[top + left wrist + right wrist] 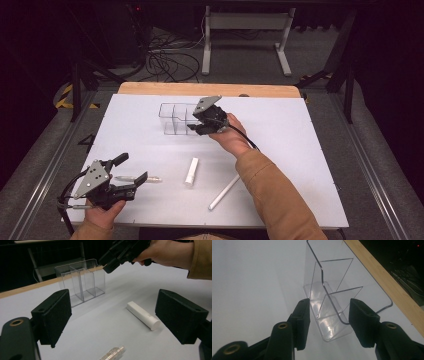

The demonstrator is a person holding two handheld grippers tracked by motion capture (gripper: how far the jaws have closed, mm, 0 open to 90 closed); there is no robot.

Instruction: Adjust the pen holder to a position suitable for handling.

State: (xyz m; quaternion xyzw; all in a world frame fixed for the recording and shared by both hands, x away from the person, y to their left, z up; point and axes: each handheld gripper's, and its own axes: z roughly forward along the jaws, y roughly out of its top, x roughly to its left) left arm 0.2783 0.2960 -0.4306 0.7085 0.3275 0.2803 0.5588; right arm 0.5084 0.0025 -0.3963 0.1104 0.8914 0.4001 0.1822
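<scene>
**Both jaws parted, arms set well apart**

We held the left gripper [131,171] low at our near left, its jaws spread wide and pointing to the right, our left hand [102,212] wrapped under its body from below. Our right forearm [272,195], in a tan sleeve, reached forward and leftward across the middle. The right hand [232,135] gripped the right gripper [194,123] from behind, its jaws parted moderately and tipped downward.
</scene>
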